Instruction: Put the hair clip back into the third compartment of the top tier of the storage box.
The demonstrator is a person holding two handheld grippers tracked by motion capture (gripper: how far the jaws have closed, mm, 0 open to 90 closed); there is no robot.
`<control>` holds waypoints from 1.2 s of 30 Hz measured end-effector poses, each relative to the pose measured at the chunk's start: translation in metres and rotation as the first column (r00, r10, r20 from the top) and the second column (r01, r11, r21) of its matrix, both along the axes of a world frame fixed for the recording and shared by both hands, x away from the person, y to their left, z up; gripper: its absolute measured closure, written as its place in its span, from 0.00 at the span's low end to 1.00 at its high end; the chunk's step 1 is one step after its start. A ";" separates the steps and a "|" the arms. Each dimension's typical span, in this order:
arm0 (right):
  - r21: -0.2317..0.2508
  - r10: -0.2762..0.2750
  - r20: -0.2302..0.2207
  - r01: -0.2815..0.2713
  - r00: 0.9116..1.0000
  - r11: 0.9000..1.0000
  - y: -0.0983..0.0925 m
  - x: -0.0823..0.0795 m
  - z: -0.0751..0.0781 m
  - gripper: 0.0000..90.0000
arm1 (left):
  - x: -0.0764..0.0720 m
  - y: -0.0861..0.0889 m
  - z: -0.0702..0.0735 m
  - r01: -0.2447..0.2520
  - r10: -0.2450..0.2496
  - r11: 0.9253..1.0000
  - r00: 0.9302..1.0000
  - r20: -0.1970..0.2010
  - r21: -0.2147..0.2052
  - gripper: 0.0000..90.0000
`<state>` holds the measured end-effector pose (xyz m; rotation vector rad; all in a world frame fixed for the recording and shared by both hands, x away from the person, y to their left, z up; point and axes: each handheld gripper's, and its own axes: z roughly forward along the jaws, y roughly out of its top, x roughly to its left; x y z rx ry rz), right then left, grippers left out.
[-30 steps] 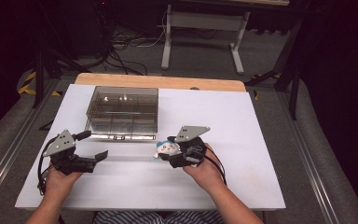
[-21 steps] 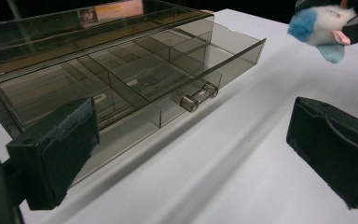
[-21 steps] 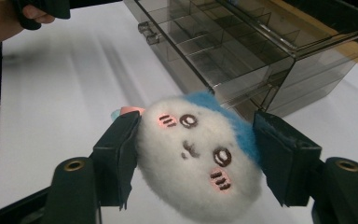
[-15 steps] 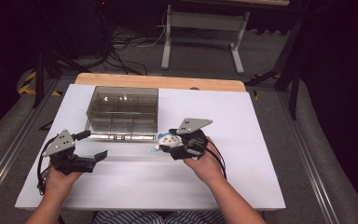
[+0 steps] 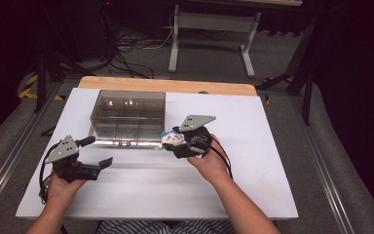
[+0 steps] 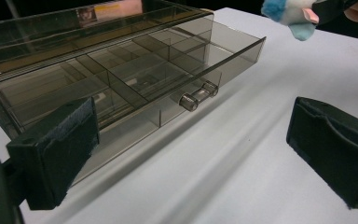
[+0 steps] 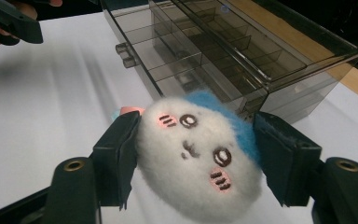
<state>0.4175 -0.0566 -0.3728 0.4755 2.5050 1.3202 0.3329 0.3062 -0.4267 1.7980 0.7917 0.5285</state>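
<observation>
The yellow label behind the smoky clear drawer box (image 5: 128,116) is too blurred to read. The right claw (image 5: 171,142) is closed on a white-and-blue plush toy (image 7: 200,151), held off the table (image 5: 253,161) just beside the box's near right corner. The left claw (image 6: 191,154) gapes wide and empty near the box's near left corner. Bare table spreads around both.

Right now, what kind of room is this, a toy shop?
Probably a lab or workshop for recording tasks, not a shop: a white table, loose cables on the floor, a metal stand and dark surroundings.
</observation>
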 end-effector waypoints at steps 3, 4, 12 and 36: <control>-0.012 0.003 0.008 -0.003 1.000 1.000 0.004 0.004 0.002 0.38 | 0.000 0.000 0.000 0.000 0.000 1.000 1.000 -0.002 0.001 0.04; -0.015 0.003 0.006 -0.003 1.000 1.000 0.005 0.005 0.003 0.38 | 0.000 0.000 0.000 0.000 0.000 1.000 1.000 -0.001 -0.002 0.04; -0.032 0.006 0.015 -0.005 1.000 0.999 0.016 0.015 0.005 0.38 | 0.000 0.001 0.000 0.004 -0.004 1.000 1.000 -0.003 -0.009 0.04; -0.077 0.009 0.012 -0.009 1.000 0.997 0.041 0.036 0.001 0.38 | 0.000 0.002 0.000 0.009 -0.009 1.000 1.000 -0.004 -0.016 0.04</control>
